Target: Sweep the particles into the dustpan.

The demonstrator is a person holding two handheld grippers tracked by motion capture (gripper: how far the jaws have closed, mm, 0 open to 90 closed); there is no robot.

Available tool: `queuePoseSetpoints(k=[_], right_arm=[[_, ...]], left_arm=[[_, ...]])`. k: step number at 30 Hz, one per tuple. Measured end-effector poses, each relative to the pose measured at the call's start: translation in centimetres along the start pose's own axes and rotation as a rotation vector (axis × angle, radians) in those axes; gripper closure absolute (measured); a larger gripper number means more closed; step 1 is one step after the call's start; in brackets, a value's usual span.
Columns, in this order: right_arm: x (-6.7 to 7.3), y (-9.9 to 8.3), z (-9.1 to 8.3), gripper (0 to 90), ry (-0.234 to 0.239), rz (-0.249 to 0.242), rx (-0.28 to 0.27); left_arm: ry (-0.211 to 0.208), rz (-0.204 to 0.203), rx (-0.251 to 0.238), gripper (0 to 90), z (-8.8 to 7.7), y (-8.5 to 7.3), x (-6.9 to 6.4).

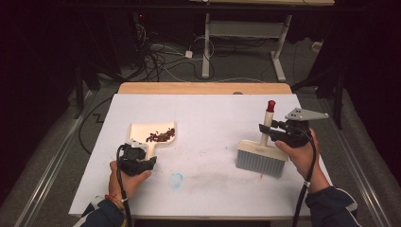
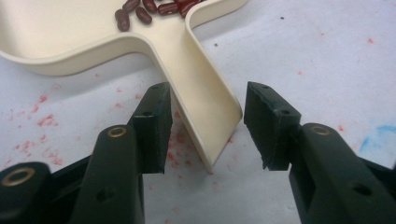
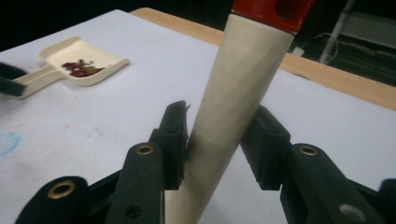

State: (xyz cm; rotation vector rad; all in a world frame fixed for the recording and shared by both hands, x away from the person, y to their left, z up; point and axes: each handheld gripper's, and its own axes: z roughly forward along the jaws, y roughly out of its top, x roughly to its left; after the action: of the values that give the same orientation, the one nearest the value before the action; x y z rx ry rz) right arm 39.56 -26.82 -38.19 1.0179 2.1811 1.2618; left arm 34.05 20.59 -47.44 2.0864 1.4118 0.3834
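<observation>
White tabletop (image 1: 203,184), stained red and blue, carries a cream dustpan (image 1: 152,134) with red beans left of centre; my left gripper (image 2: 205,126) has fingers apart around its handle. At right, my right gripper (image 3: 219,140) fingers sit slack beside the red-tipped brush (image 1: 261,153) handle.

Bare table (image 1: 208,156) between dustpan (image 1: 153,134) — brush (image 1: 261,158)

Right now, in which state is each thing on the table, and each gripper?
Dustpan: flat on the table, beans inside.
Beans: heaped in the dustpan.
Brush: standing on its bristles, handle up.
Left gripper: open, dustpan handle between the jaws.
Right gripper: open around the brush handle.
</observation>
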Motion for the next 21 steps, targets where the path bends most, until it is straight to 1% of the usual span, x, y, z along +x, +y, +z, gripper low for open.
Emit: queuePoseSetpoints(k=[2, 3, 5, 6, 7, 8, 9, 10, 11, 13, 14, 15, 16, 17, 18, 19, 21], right_arm=[[-0.6, 0.0, 1.3, 59.7, -0.047, 0.009, 0.017], [-1.0, -0.1, 2.0, 59.0, -0.065, 0.027, 0.019], [-1.7, -0.5, 3.3, 57.4, -0.108, 0.052, 0.025], [-2.0, -0.7, 3.9, 56.5, -0.129, 0.067, 0.035], [-2.3, -0.9, 4.6, 55.4, -0.16, 0.067, 0.047], [-2.4, -1.0, 4.9, 54.0, -0.175, 0.073, 0.053], [-2.5, -1.2, 5.4, 52.6, -0.203, 0.078, 0.056], [-2.5, -1.3, 5.8, 51.8, -0.246, 0.072, 0.068], [-2.6, -1.4, 6.1, 51.7, -0.271, 0.059, 0.068], [-2.7, -1.6, 6.9, 52.2, -0.27, 0.061, 0.067], [-2.7, -1.7, 7.2, 51.8, -0.271, 0.06, 0.07], [-2.6, -1.8, 7.4, 51.5, -0.268, 0.061, 0.068], [-2.6, -1.8, 7.4, 51.5, -0.254, 0.065, 0.067], [-2.5, -1.9, 7.4, 51.2, -0.242, 0.063, 0.067], [-2.5, -1.8, 7.3, 50.7, -0.24, 0.061, 0.065], [-2.4, -1.8, 7.2, 50.8, -0.237, 0.061, 0.058], [-2.4, -1.8, 6.9, 50.5, -0.214, 0.067, 0.044]], left_arm=[[-0.011, 0.028, -0.035, 48.6, -0.4, -0.2, 0.0], [-0.008, 0.053, -0.065, 46.6, -0.6, -0.4, 0.0], [-0.009, 0.136, -0.109, 41.8, -1.1, -0.9, -0.2], [-0.009, 0.177, -0.143, 39.6, -1.3, -1.2, -0.4], [-0.002, 0.202, -0.156, 36.9, -1.5, -1.5, -0.6], [0.0, 0.24, -0.165, 34.1, -1.6, -1.7, -0.8], [-0.005, 0.27, -0.176, 32.2, -1.7, -1.9, -0.9], [-0.006, 0.293, -0.186, 30.6, -1.7, -2.2, -1.1], [-0.013, 0.314, -0.188, 29.1, -1.7, -2.3, -1.2], [-0.034, 0.336, -0.189, 27.6, -1.6, -2.4, -1.4], [-0.033, 0.346, -0.19, 27.6, -1.6, -2.5, -1.5], [-0.038, 0.362, -0.195, 27.1, -1.7, -2.5, -1.7], [-0.05, 0.379, -0.199, 25.8, -1.8, -2.6, -1.9], [-0.048, 0.396, -0.202, 25.4, -1.9, -2.7, -2.1], [-0.049, 0.409, -0.208, 25.4, -2.1, -2.8, -2.2], [-0.054, 0.417, -0.21, 25.4, -2.2, -2.8, -2.3], [-0.066, 0.428, -0.208, 24.7, -2.4, -3.1, -2.5]])
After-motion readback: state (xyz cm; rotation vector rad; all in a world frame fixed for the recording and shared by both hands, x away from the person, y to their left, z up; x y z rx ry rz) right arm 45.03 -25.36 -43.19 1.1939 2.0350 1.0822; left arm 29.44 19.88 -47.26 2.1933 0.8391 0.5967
